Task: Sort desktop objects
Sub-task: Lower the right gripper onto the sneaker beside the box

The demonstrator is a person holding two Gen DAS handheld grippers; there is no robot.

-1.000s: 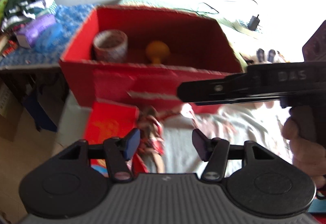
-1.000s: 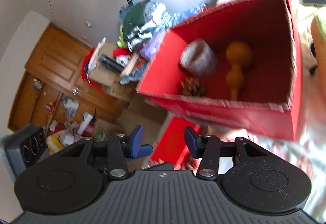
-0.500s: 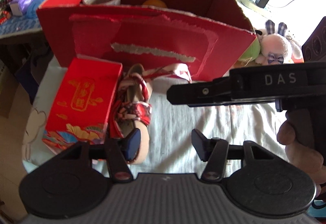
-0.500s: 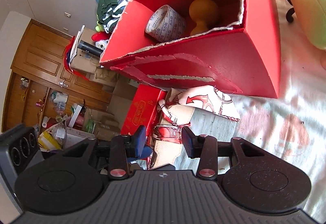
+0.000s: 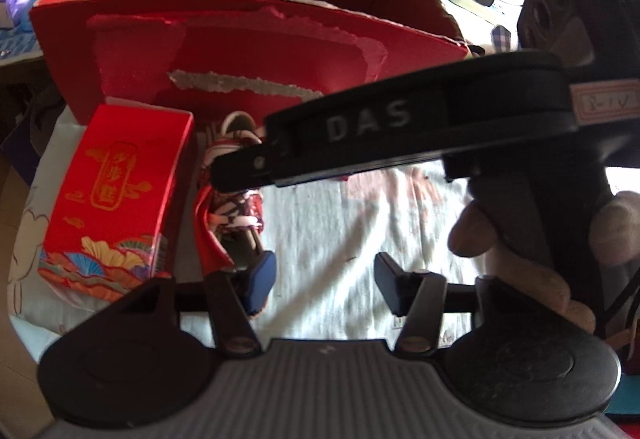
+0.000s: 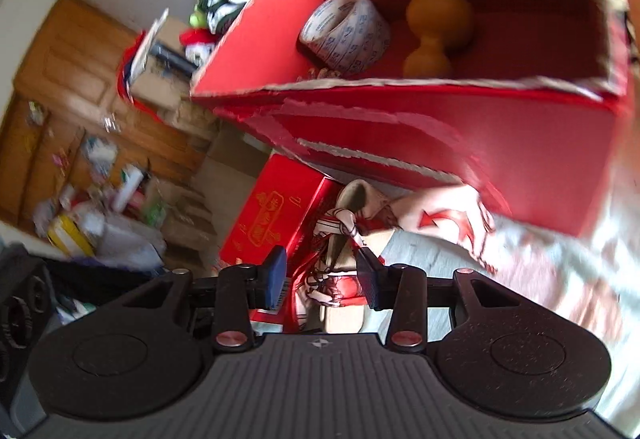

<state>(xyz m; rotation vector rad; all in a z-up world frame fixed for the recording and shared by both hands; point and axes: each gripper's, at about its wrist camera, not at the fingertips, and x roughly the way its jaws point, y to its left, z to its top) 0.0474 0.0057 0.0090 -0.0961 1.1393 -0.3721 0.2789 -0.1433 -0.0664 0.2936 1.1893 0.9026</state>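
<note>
Right gripper (image 6: 322, 279) wide apart astride the figurine (image 6: 340, 271).

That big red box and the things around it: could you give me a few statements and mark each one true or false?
1. A roll of tape lies inside the big red box. True.
2. The orange gourd lies on the cloth outside the box. False: it is inside, beside the tape.
3. The right gripper has its fingers open around the red-and-white figure. True.
4. The small red carton sits right of the figure in the left wrist view. False: left of it.
5. The left gripper grips the carton. False: open, holding nothing.
</note>
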